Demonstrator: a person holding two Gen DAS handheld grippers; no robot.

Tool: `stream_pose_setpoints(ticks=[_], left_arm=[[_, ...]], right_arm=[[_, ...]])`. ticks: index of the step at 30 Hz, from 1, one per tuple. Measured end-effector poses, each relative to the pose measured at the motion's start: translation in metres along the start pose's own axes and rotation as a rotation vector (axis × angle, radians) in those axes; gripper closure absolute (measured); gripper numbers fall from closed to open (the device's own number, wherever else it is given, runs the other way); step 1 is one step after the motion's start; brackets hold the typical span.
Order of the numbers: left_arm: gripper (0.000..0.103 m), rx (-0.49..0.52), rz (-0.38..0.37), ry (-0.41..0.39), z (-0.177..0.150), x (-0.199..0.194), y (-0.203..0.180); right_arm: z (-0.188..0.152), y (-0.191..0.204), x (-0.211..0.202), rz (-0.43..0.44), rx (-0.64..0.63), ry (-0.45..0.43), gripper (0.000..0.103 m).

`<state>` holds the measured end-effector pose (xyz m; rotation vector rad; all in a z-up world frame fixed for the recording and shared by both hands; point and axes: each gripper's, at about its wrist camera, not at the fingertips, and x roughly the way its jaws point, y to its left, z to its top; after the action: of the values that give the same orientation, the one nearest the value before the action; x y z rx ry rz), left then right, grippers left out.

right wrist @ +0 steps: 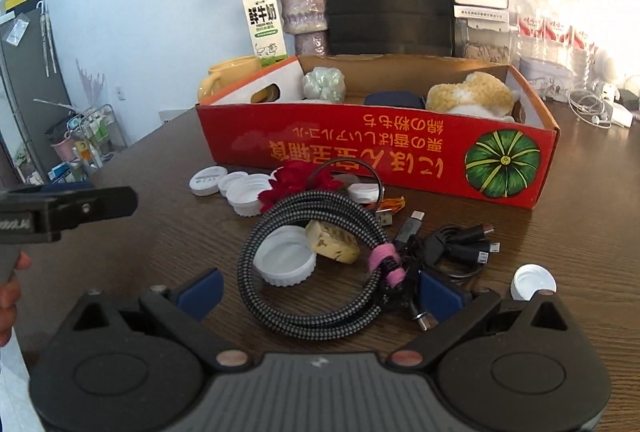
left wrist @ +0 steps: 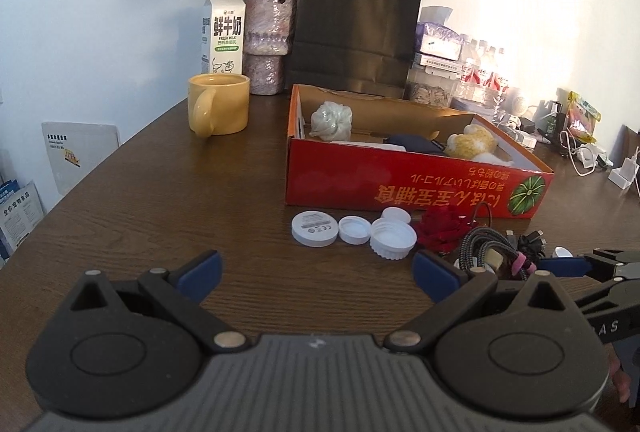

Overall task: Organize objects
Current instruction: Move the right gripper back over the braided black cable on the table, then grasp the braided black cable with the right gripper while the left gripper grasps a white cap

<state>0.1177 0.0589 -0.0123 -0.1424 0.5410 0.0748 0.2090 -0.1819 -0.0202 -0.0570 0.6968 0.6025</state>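
Observation:
A red cardboard box (left wrist: 400,188) (right wrist: 360,152) holds a pale green puff (left wrist: 332,121), a dark blue item (right wrist: 394,99) and a yellow plush toy (right wrist: 468,94). In front of it lie white lids (left wrist: 314,228) (right wrist: 285,261), a red fabric flower (right wrist: 298,182), a coiled braided cable (right wrist: 320,268) with a cork (right wrist: 332,242) inside its loop, and black USB cables (right wrist: 460,244). My left gripper (left wrist: 316,272) is open above bare table near the lids. My right gripper (right wrist: 320,292) is open, its fingers either side of the near part of the braided coil.
A yellow mug (left wrist: 219,103), milk carton (left wrist: 222,32), vase of dried roses (left wrist: 266,40) and black paper bag (left wrist: 356,28) stand behind the box. Water bottles, chargers and white cords (left wrist: 580,152) crowd the right. The wooden table (left wrist: 140,192) curves away on the left.

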Motion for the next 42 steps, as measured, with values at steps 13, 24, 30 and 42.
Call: stream_pose_setpoints(ticks=[13, 24, 30, 42], left_arm=[[0.0, -0.007, -0.003, 0.011, -0.001, 0.005, 0.002], [0.0, 0.007, -0.014, 0.062, 0.001, 0.025, 0.005], [0.0, 0.007, -0.022, 0.081, -0.001, 0.032, 0.003], [0.0, 0.018, -0.018, 0.093, -0.002, 0.037, -0.003]], right_arm=[[0.01, 0.004, 0.023, -0.005, -0.031, 0.044, 0.0], [0.013, 0.003, 0.031, 0.004, -0.063, 0.016, 0.0], [0.012, -0.003, 0.028, 0.041, -0.026, -0.018, 0.005], [0.006, 0.002, 0.01, 0.019, -0.056, -0.105, 0.007]])
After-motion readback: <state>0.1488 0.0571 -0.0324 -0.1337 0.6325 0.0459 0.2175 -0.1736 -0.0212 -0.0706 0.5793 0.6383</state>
